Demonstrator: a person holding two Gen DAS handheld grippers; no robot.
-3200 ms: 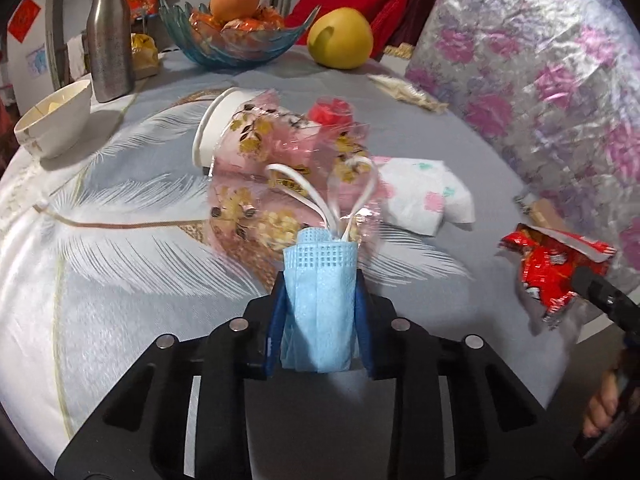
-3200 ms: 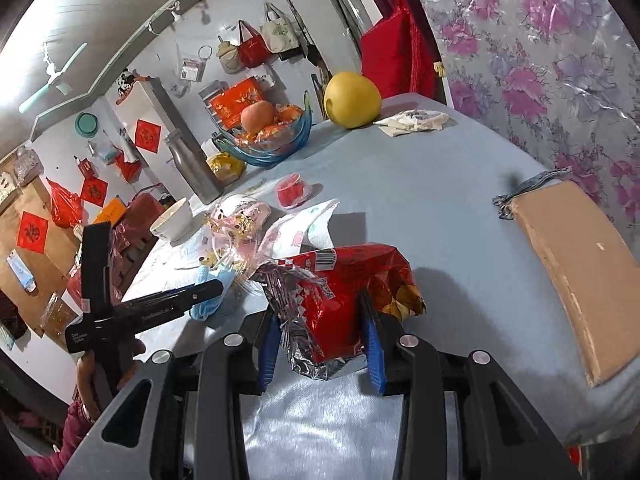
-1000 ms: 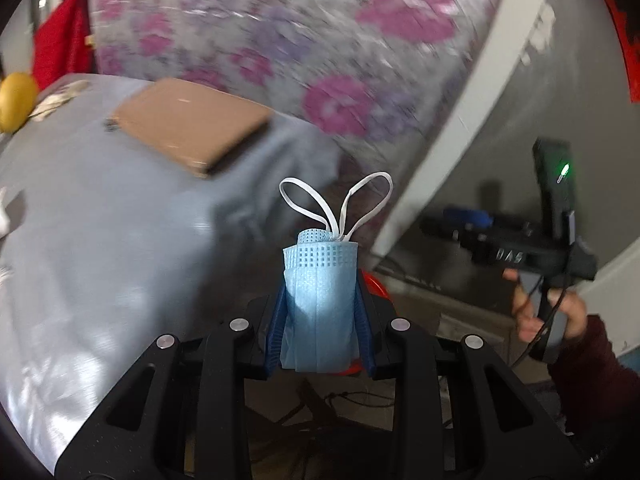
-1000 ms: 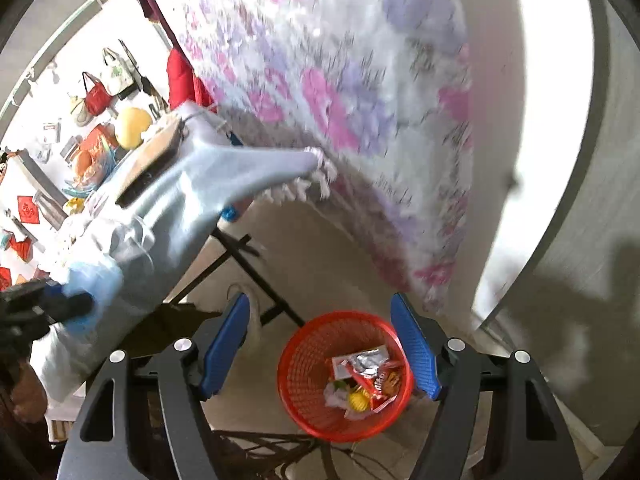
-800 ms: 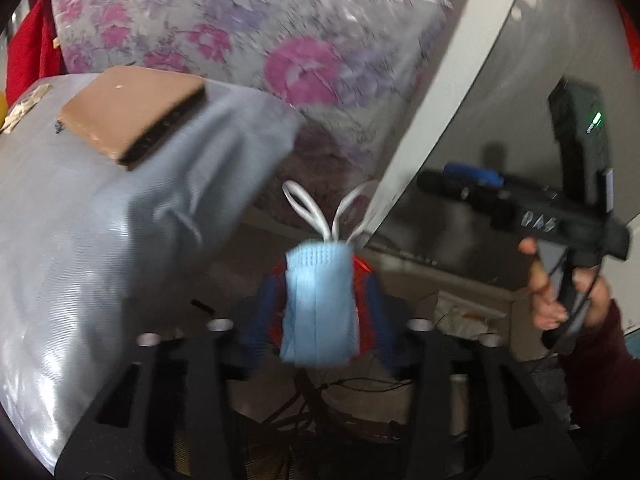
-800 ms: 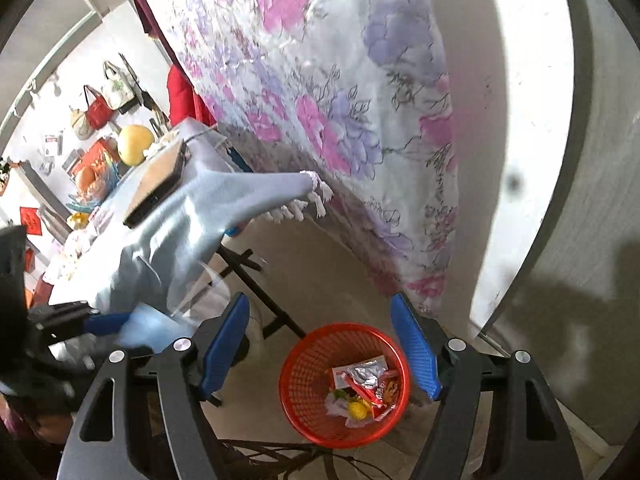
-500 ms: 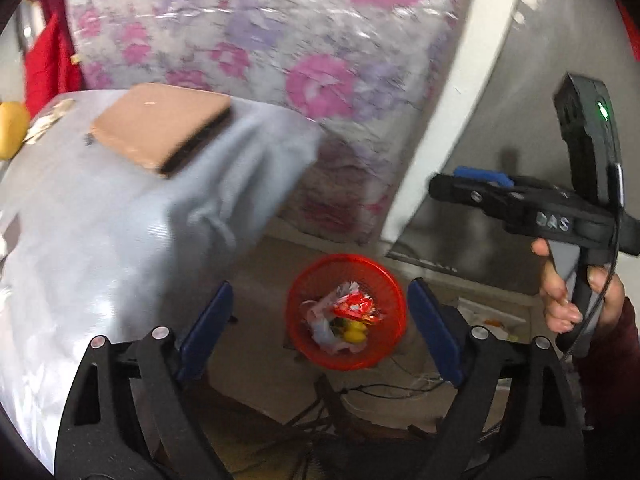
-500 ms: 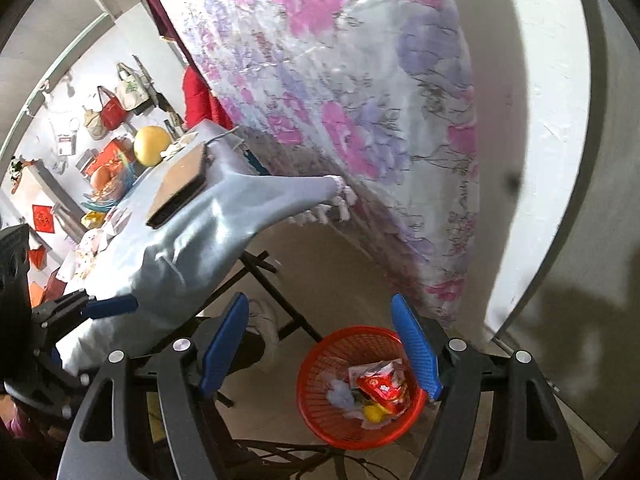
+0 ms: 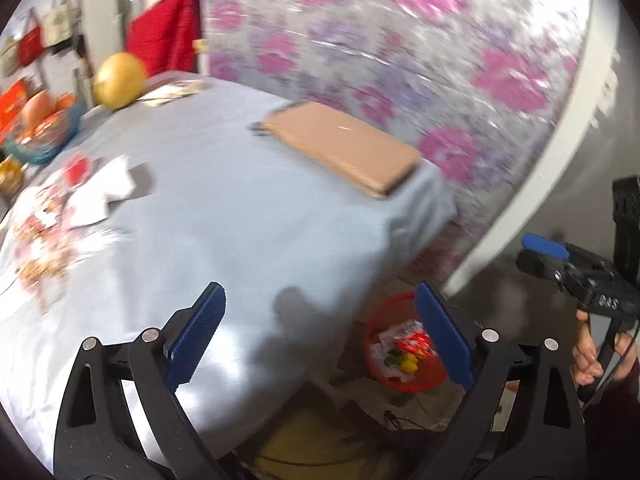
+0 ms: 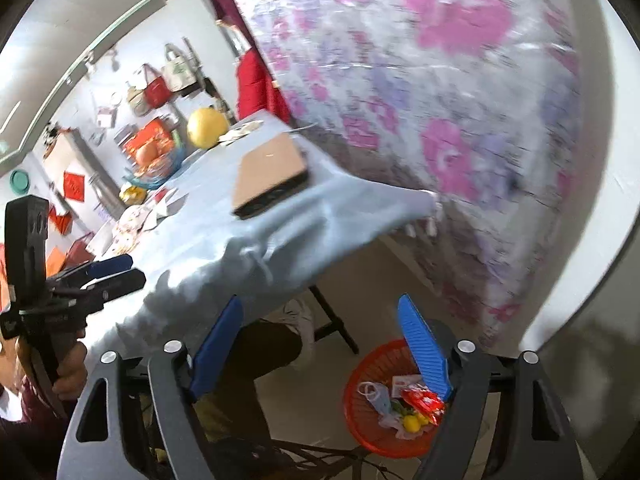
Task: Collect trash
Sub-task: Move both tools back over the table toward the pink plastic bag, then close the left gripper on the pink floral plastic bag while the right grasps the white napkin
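Observation:
A red mesh trash basket (image 9: 404, 380) stands on the floor by the table's corner; it also shows in the right wrist view (image 10: 360, 420). In it lie a red snack wrapper (image 10: 424, 398), a blue face mask (image 10: 380, 398) and other scraps. My left gripper (image 9: 320, 332) is open and empty over the table's edge. My right gripper (image 10: 320, 348) is open and empty above the floor beside the basket. White paper (image 9: 102, 196) and a pink floral wrapper (image 9: 38, 236) lie on the table at the left.
The table has a grey cloth (image 9: 240, 200). A brown flat box (image 9: 344, 148) lies near its corner, a yellow pomelo (image 9: 119, 81) and a glass fruit bowl (image 9: 40, 128) at the far end. A floral plastic sheet (image 9: 400, 60) hangs behind.
My left gripper opened and dropped the blue mask into the basket, then swung back toward the table. My right gripper let go of the red wrapper earlier and stays open.

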